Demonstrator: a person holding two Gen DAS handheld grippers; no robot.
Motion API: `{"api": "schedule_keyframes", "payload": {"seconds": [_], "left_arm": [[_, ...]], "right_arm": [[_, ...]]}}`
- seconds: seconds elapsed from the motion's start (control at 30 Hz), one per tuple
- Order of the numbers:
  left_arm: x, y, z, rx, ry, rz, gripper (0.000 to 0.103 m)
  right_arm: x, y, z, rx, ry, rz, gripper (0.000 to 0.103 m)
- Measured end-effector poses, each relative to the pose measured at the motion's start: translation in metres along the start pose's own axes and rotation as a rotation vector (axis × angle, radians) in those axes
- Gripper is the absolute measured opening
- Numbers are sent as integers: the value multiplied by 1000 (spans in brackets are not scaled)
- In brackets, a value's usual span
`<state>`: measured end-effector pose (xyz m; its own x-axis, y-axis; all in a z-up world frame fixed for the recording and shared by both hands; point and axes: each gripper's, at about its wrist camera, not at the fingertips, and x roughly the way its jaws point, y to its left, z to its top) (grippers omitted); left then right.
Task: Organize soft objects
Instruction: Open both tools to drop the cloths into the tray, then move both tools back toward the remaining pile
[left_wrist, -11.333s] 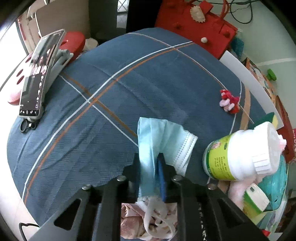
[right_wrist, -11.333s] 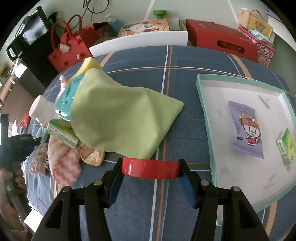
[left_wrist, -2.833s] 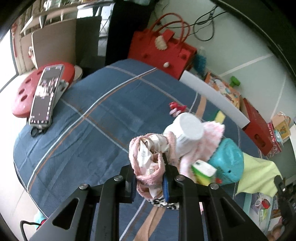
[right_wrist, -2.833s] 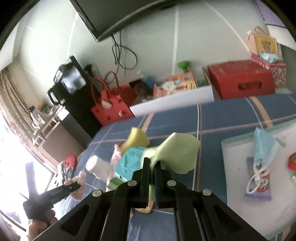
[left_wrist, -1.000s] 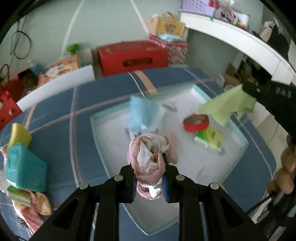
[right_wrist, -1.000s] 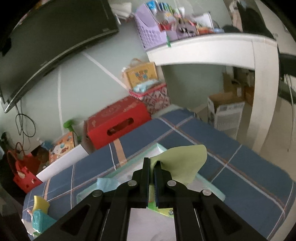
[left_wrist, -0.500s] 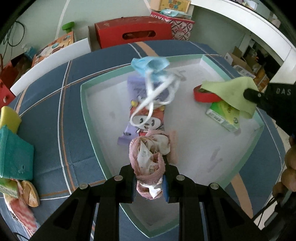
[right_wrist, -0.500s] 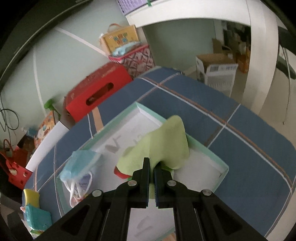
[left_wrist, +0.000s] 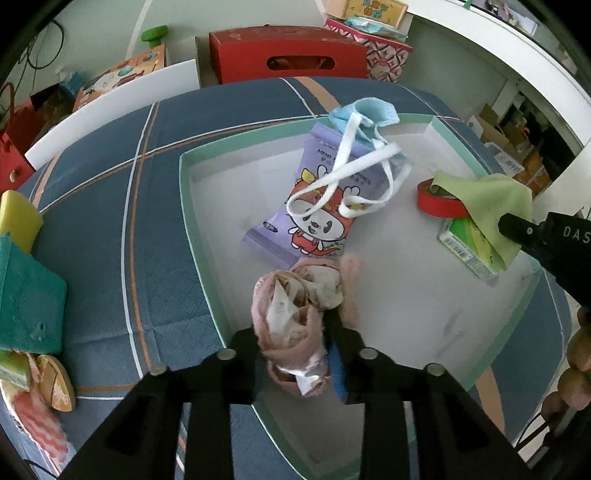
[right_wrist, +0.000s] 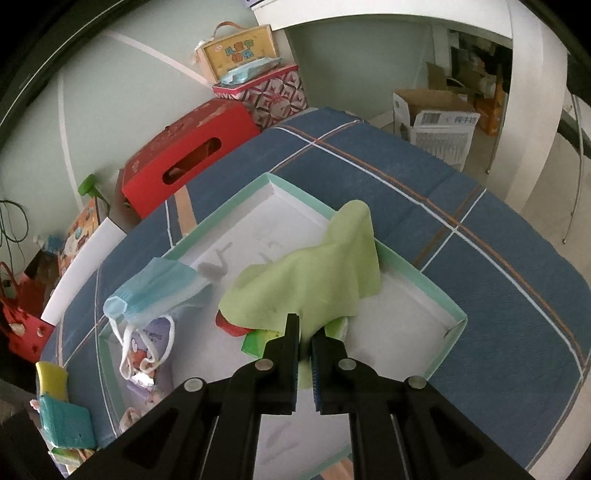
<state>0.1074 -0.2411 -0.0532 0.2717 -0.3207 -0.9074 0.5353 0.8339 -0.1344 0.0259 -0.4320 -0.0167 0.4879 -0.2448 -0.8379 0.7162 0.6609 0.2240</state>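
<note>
Left tongs (left_wrist: 295, 332) clamp the pink cloth bundle (left_wrist: 295, 299) above the tray (left_wrist: 192, 206), while right tongs (right_wrist: 303, 339) pinch the green cloth (right_wrist: 314, 280) draped over the red tape roll (left_wrist: 437, 205).

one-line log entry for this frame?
left tool: shut on pink cloth, over tray | right tool: shut on green cloth, over tray

The purple snack packet (left_wrist: 314, 206), lying in the middle of the tray (left_wrist: 192, 206), carries the word "MINI" near its top edge; the smaller print under it is too blurred to read. The black right gripper (left_wrist: 517, 230), over the tray's right edge, shows the white letters "DAS". The yellow box (right_wrist: 240, 51) behind the table bears characters, unreadable.
</note>
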Motion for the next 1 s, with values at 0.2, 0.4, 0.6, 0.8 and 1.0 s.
{"api": "schedule_keyframes", "payload": {"seconds": [0.2,0.4,0.6,0.8,1.0], "left_arm": [[-22,-4,-2,17,-14,-27,60],[-46,-1,-4,18,-60,-33,72],[-56,23,-6,-57,-112,61,92],[-56,50,-6,-160,-111,120,98],[-66,64,-8,-199,-132,134,98]], "right_arm": [[-13,8,1,-31,-14,-6,49],[-22,12,1,-51,-23,-8,61],[-18,21,-2,-106,3,-35,82],[-14,26,-6,-131,25,-50,97],[-21,31,-8,-148,10,-51,97]]}}
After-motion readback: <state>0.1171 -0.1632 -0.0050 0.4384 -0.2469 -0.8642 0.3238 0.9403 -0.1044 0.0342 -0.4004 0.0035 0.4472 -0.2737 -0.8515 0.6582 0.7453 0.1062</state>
